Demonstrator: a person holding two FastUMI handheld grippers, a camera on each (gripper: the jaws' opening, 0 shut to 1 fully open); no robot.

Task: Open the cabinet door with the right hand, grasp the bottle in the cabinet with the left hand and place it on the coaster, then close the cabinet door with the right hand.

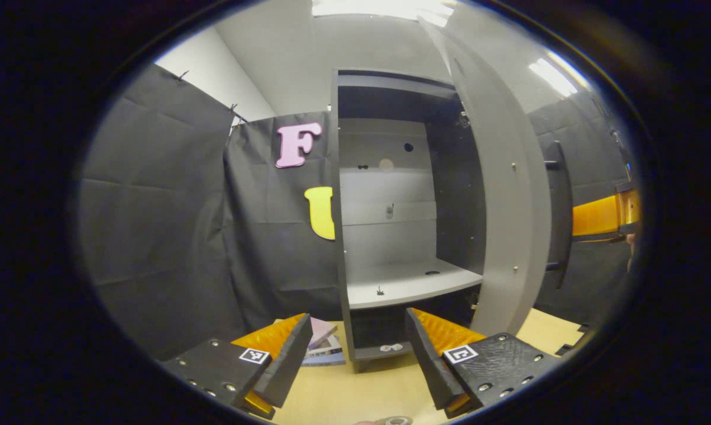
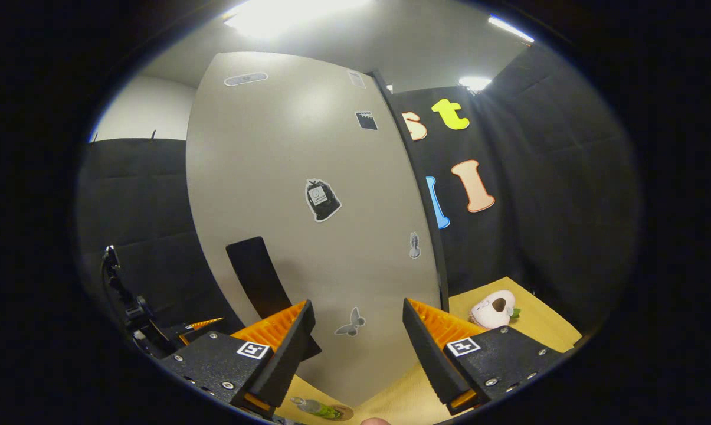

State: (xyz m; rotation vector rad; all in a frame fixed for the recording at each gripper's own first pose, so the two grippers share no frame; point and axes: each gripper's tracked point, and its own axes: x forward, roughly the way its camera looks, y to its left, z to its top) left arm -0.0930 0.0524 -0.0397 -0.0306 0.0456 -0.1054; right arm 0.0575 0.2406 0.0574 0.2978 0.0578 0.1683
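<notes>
The cabinet door (image 2: pixel 308 224), a flat matte grey panel with stickers, is seen swung open; both the left gripper (image 1: pixel 355 354) and right gripper (image 2: pixel 355 348) are held spread, empty.

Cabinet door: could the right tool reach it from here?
Probably yes. The cabinet door stands open straight ahead of the right tool, whose fingers are apart, with nothing between them and its face or dark handle.

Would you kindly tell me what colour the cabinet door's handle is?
Black; the handle stands out against the pale grey cabinet door, best in the right gripper view.
</notes>
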